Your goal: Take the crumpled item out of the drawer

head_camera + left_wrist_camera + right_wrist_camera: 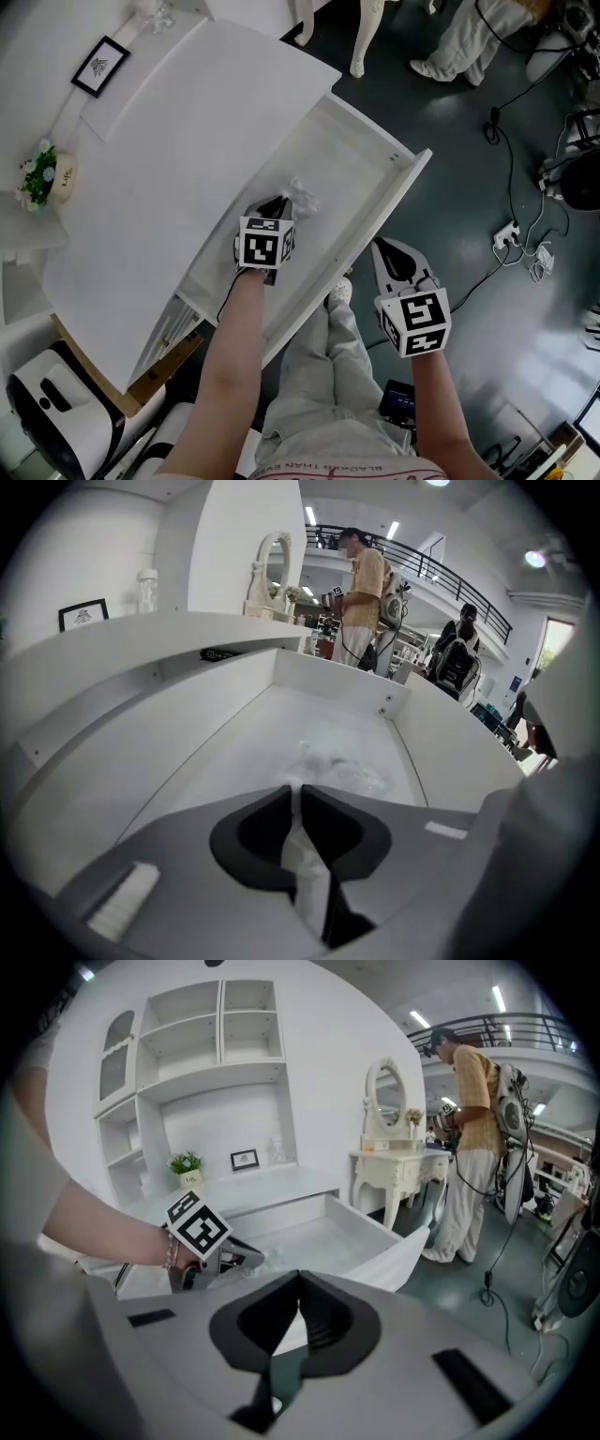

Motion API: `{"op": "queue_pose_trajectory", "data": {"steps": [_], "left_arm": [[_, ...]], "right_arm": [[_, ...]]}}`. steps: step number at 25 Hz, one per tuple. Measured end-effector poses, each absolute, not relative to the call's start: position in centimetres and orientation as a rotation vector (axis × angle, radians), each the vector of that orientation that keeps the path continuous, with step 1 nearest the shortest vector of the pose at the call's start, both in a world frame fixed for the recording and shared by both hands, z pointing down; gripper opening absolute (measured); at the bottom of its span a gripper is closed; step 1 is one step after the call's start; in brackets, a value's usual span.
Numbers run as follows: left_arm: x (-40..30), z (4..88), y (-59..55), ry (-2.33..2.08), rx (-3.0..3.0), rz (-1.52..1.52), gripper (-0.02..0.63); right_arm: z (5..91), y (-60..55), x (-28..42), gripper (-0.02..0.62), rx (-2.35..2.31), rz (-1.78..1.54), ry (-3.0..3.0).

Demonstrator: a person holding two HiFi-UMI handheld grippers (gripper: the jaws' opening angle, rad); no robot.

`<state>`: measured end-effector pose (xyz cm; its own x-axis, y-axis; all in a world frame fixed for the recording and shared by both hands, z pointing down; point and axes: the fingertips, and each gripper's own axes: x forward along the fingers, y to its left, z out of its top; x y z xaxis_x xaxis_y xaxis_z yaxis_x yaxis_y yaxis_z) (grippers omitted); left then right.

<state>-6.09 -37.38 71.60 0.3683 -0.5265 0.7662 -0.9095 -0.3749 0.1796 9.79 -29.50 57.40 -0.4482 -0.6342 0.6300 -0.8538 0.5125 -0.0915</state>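
Observation:
The white drawer [401, 192] stands pulled out from under the desk top. A crumpled, clear-whitish item [302, 199] lies on the drawer floor. My left gripper [279, 202] reaches down into the drawer and its tips meet the item's near edge. In the left gripper view the jaws [296, 789] stand nearly together, pinched on the edge of the crumpled item [336, 767], most of which lies just ahead. My right gripper [379, 246] hangs outside the drawer front, over the dark floor. It is shut with nothing in it [300, 1281].
The white desk top [187, 141] carries a framed picture [100, 66] and a small flower pot [39, 174]. Cables and a power strip [511, 234] lie on the floor at the right. A person [473, 1119] stands by a white vanity [398, 1162] beyond the drawer.

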Motion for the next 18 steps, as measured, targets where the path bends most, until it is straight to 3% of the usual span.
{"op": "queue_pose_trajectory", "data": {"steps": [4, 18], "left_arm": [[-5.9, 71.0, -37.1, -1.224, 2.037, 0.835, 0.020], [-6.6, 65.1, -35.2, -1.248, 2.091, 0.796, 0.017]], "right_arm": [[56.8, -29.8, 9.6, 0.008, 1.209, 0.536, -2.235], [51.2, -31.0, 8.1, 0.008, 1.202, 0.440, -2.308]]}}
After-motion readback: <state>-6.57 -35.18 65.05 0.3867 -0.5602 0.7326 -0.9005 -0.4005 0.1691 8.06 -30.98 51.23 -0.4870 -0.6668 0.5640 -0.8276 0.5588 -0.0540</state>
